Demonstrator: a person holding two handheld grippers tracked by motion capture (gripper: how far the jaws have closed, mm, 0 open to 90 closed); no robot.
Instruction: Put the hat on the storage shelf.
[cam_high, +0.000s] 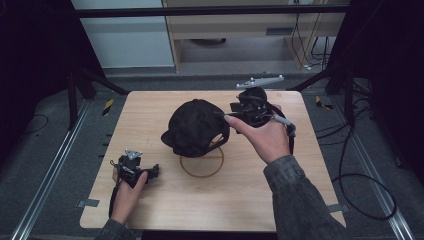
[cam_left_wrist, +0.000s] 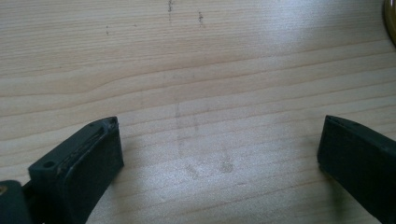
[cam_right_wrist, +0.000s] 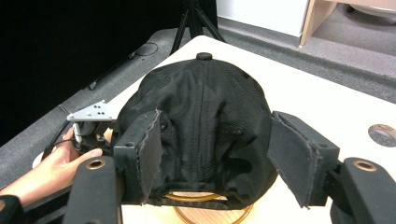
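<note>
Black mesh cap (cam_right_wrist: 205, 126) rests on a round wooden ring (cam_high: 202, 163).

left gripper (cam_high: 153, 171): black body, grey three-cornered plate on top | right gripper (cam_high: 223, 114): black, grey plate with small holes, black cable trailing | pads (cam_right_wrist: 150, 154): dark, frayed edges, brass-ringed holes below | sleeve (cam_high: 300, 195): grey, woven
</note>
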